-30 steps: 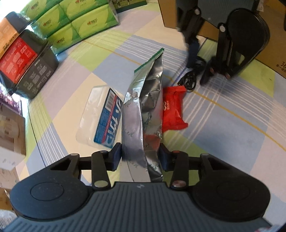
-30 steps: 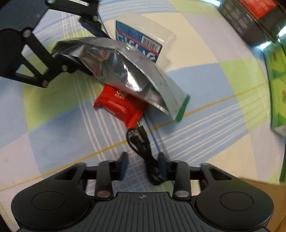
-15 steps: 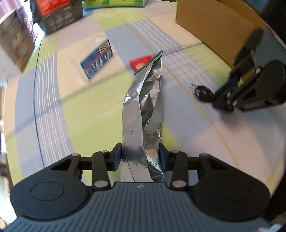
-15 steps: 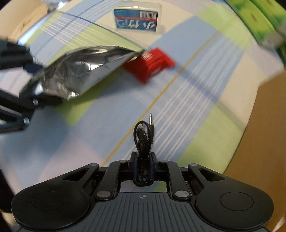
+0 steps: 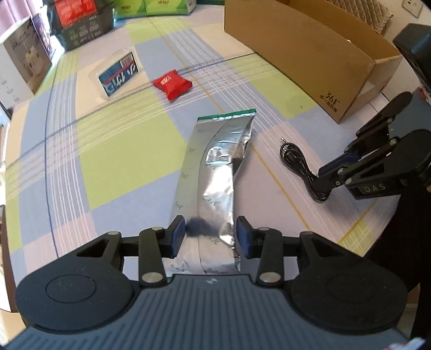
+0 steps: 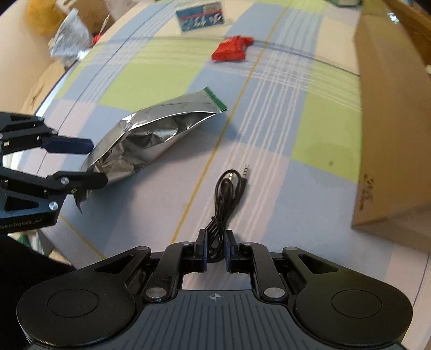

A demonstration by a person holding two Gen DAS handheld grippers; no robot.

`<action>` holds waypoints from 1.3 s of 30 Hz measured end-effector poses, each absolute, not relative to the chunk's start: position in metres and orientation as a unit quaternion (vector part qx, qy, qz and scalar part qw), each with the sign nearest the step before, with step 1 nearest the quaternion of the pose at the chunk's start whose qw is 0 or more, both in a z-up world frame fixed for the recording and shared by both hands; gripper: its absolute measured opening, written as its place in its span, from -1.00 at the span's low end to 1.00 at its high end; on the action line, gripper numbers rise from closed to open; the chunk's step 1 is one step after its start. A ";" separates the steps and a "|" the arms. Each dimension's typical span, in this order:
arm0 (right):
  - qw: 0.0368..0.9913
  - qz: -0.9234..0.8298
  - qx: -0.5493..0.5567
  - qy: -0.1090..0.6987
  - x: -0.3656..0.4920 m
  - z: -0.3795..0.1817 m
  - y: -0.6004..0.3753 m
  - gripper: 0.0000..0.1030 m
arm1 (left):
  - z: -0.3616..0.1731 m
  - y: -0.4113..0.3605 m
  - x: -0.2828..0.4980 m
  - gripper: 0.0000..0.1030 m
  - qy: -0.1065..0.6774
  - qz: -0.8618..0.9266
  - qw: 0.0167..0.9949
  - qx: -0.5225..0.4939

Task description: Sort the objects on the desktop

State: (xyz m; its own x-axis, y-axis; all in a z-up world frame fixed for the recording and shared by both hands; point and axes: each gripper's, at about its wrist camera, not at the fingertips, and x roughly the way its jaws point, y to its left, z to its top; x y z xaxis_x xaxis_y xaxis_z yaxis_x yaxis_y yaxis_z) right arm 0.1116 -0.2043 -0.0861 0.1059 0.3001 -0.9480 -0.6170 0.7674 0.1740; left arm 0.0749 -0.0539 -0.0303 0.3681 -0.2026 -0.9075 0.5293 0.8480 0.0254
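Observation:
A silver foil bag (image 5: 215, 175) with a green end strip lies lengthwise on the checked tablecloth (image 5: 121, 140). My left gripper (image 5: 211, 237) is shut on its near end, one blue pad at each side. In the right wrist view the same bag (image 6: 150, 137) rests on the cloth with the left gripper (image 6: 98, 161) at its end. My right gripper (image 6: 216, 242) is shut on a coiled black audio cable (image 6: 229, 185) whose plugs point away over the cloth. The left wrist view shows that cable (image 5: 293, 158) to the right of the bag, held by the right gripper (image 5: 326, 177).
A red snack packet (image 5: 172, 84) and a clear box with a blue label (image 5: 118, 74) lie farther back. A long open cardboard box (image 5: 309, 53) stands along the right. Stacked cartons (image 5: 80, 24) and a white box (image 5: 21, 64) line the back left. The table's edge curves close by on the right.
Both grippers have drawn back from the red packet toward the near table edge. The bag now lies down along the cloth. The cable, picked up a second ago, trails on the cloth.

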 end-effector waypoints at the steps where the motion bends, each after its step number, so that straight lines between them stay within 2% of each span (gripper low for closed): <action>1: 0.740 0.308 -0.131 0.583 0.108 -0.086 -0.208 -0.72 | -0.029 -0.054 0.073 -0.22 0.511 -0.227 0.813 0.162; 2: 0.752 0.302 -0.125 0.572 0.105 -0.083 -0.213 -0.45 | -0.028 -0.055 0.073 -0.15 0.506 -0.229 0.815 0.162; 3: 0.764 0.296 -0.118 0.561 0.102 -0.083 -0.216 -0.08 | -0.027 -0.054 0.073 -0.11 0.501 -0.232 0.818 0.161; 4: 0.775 0.292 -0.112 0.549 0.099 -0.085 -0.218 0.04 | -0.025 -0.054 0.074 -0.03 0.497 -0.234 0.820 0.160; 5: 0.787 0.293 -0.109 0.531 0.095 -0.083 -0.219 0.06 | -0.024 -0.054 0.073 0.04 0.492 -0.235 0.823 0.160; 14: 0.820 0.295 -0.098 0.480 0.091 -0.104 -0.207 0.03 | -0.036 -0.056 0.096 0.24 0.499 -0.233 0.818 0.166; 16: 0.824 0.291 -0.104 0.475 0.090 -0.110 -0.205 -0.20 | -0.042 -0.060 0.102 0.24 0.503 -0.237 0.814 0.169; 19: 0.832 0.287 -0.111 0.460 0.087 -0.108 -0.207 -0.42 | -0.049 -0.067 0.112 0.25 0.507 -0.239 0.810 0.173; 20: 0.838 0.275 -0.101 0.461 0.088 -0.109 -0.209 -0.63 | -0.052 -0.070 0.115 0.25 0.509 -0.240 0.808 0.175; 27: 0.842 0.275 -0.085 0.457 0.089 -0.108 -0.215 -0.65 | -0.068 -0.085 0.129 0.25 0.521 -0.246 0.793 0.200; 34: 0.845 0.272 -0.075 0.454 0.089 -0.108 -0.218 -0.65 | -0.077 -0.085 0.133 0.12 0.530 -0.236 0.790 0.198; 37: 0.846 0.271 -0.073 0.453 0.090 -0.108 -0.218 -0.65 | -0.074 -0.083 0.134 -0.15 0.534 -0.228 0.793 0.185; 39: 0.847 0.270 -0.072 0.453 0.089 -0.107 -0.218 -0.65 | -0.072 -0.082 0.133 -0.24 0.538 -0.223 0.792 0.184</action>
State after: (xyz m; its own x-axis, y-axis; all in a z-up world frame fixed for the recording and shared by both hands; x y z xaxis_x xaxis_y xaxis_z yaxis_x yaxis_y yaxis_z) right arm 0.0894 -0.2183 -0.1073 0.4437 0.3927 -0.8056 -0.5227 0.8435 0.1232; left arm 0.1329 -0.0823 -0.0719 0.3217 -0.1556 -0.9340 0.5519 0.8323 0.0515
